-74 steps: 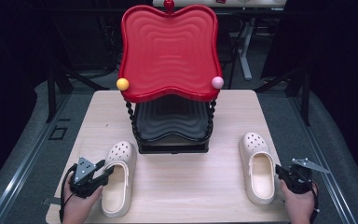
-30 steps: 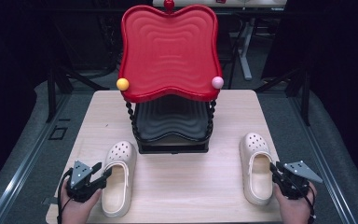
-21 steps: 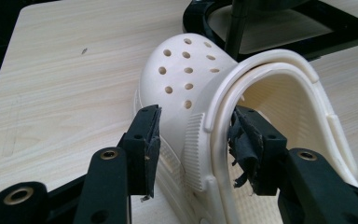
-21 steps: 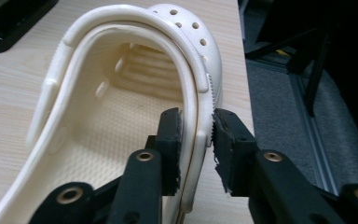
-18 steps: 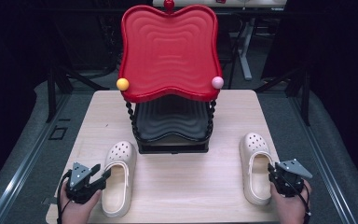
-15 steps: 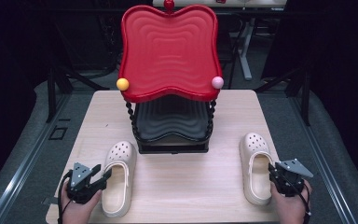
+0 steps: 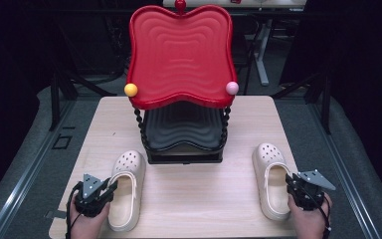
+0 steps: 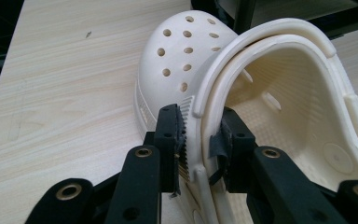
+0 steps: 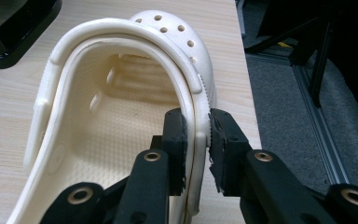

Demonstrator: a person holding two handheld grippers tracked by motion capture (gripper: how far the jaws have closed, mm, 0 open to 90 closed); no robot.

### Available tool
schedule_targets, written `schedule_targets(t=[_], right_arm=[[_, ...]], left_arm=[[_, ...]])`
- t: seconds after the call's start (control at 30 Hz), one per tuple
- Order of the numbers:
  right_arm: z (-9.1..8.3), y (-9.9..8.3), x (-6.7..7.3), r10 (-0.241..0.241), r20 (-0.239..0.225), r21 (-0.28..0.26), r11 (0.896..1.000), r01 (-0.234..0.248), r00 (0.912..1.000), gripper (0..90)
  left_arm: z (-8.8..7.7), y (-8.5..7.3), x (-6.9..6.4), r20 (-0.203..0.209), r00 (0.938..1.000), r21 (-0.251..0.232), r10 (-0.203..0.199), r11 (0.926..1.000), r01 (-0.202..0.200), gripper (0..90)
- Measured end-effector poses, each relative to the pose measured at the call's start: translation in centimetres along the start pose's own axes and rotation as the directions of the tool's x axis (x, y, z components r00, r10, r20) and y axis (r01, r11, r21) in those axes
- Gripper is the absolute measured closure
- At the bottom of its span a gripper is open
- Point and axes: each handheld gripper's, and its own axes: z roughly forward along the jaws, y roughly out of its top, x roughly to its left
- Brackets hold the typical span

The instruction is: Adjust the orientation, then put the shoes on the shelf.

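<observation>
At the counter's near edge: two cream clogs, each with a hand-held tool at its heel end.
Counter (image 7: 189,199): pale wood-grain top; a two-tier stand at its far middle, the clogs at the near corners.
Left clog (image 7: 125,191): at about 7 o'clock from the counter's centre, sole down, perforated toe pointing to 12 o'clock, toward the stand. In the left gripper view the same clog (image 8: 191,60) shows its heel strap folded forward over the opening.
Left tool (image 7: 110,188): held in the left hand (image 7: 87,221) at 9 o'clock of the clog's heel end. Its jaws have just been closing; in the left gripper view the left tool (image 8: 199,140) has the clog's side wall between its pads, one pad outside and one inside, both pressing on the wall.
Right clog (image 7: 272,181): at about 4 o'clock from the counter's centre, close to the right edge, sole down, toe to 12 o'clock. The right gripper view shows the clog (image 9: 121,93) with its strap folded forward along the rim.
Right tool (image 7: 289,183): held in the right hand (image 7: 308,221) at 3 o'clock of the clog's heel end. Its jaws have just been closing; in the right gripper view the right tool (image 9: 196,144) clamps the clog's outer side wall between its pads.
Stand: red wavy upper tray (image 7: 179,55) on beaded black posts above a black lower tray (image 7: 181,132); an orange ball (image 7: 131,89) and a pink ball (image 7: 232,87) sit at the red tray's front corners.
</observation>
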Motion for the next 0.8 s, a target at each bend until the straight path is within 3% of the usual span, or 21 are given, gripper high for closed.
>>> schedule_targets(t=[0.27, 0.37, 0.4, 0.53, 0.67, 0.8], right_arm=[[-0.3, 0.2, 1.1, 0.004, -0.036, -0.007, 1.000, -0.004, 0.9993, 76.6], [-0.4, 0.2, 2.0, 0.022, -0.072, -0.005, 1.000, -0.022, 0.9971, 76.5], [-0.4, 0.3, 2.8, 0.003, -0.085, -0.006, 1.000, -0.003, 0.9964, 76.3], [-0.3, 0.2, 3.7, -0.024, -0.092, -0.001, 1.000, 0.024, 0.9955, 76.0], [-0.3, -0.2, 3.5, -0.009, -0.128, 0.005, 1.000, 0.009, 0.9918, 73.9], [-0.2, -0.2, 3.2, 0.007, -0.149, 0.012, 1.000, -0.005, 0.9888, 72.9]], left_arm=[[0.1, 0.2, 0.1, -0.027, 0.9996, -0.013, 0.008, 0.9999, -0.008, 75.0], [0.3, 0.3, 0.2, -0.030, 0.9995, -0.017, 0.004, 0.9998, -0.005, 75.1], [0.4, 0.3, 0.2, -0.026, 0.9997, -0.015, 0.003, 0.9999, -0.004, 74.8], [0.5, 0.1, 0.0, -0.017, 0.9998, -0.020, 0.009, 0.9998, -0.009, 73.8], [0.4, 0.0, 0.2, 0.009, 0.9995, -0.032, -0.032, 0.9990, 0.032, 70.2], [0.4, -0.1, 0.4, 0.018, 0.9985, -0.008, -0.052, 0.9986, 0.052, 68.5]])
